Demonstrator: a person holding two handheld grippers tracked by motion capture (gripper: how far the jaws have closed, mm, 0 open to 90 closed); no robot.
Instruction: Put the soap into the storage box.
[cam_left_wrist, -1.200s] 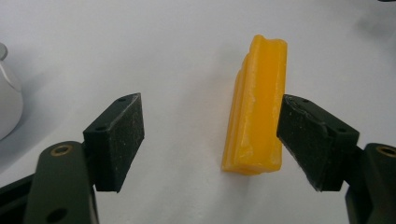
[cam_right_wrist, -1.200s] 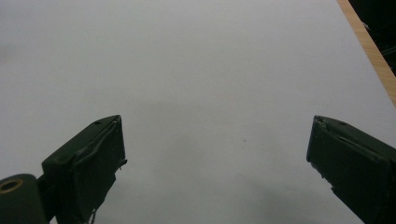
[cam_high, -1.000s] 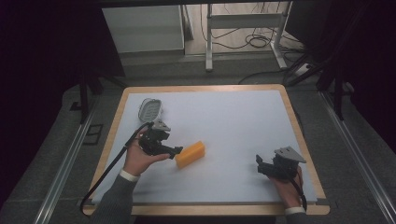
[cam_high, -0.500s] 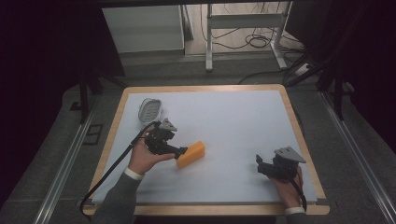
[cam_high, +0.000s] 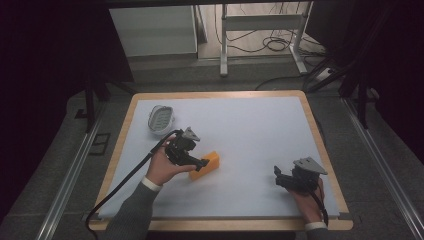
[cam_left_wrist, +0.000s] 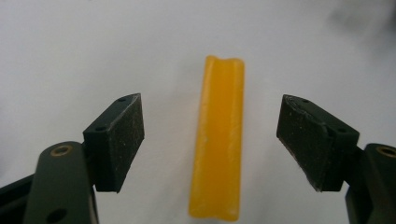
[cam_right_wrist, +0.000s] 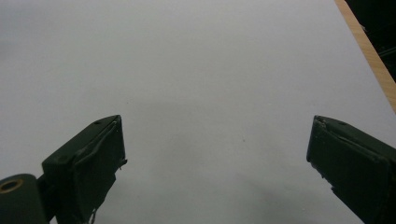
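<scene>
A yellow block lies on the white table top, left of centre. My left gripper hangs right over it. In the left gripper view the yellow block runs lengthwise between the two pads, and my left gripper is open, with a gap on each side of the block. My right gripper rests near the front right of the table. In the right gripper view my right gripper is wide open over bare white surface.
A small white oval dish sits at the back left of the table. The table's wooden rim runs along the right side. Behind the table stand a cabinet and a metal frame with cables.
My left gripper has moved right and forward, from beside the block to over it. The right gripper has stayed in place.
</scene>
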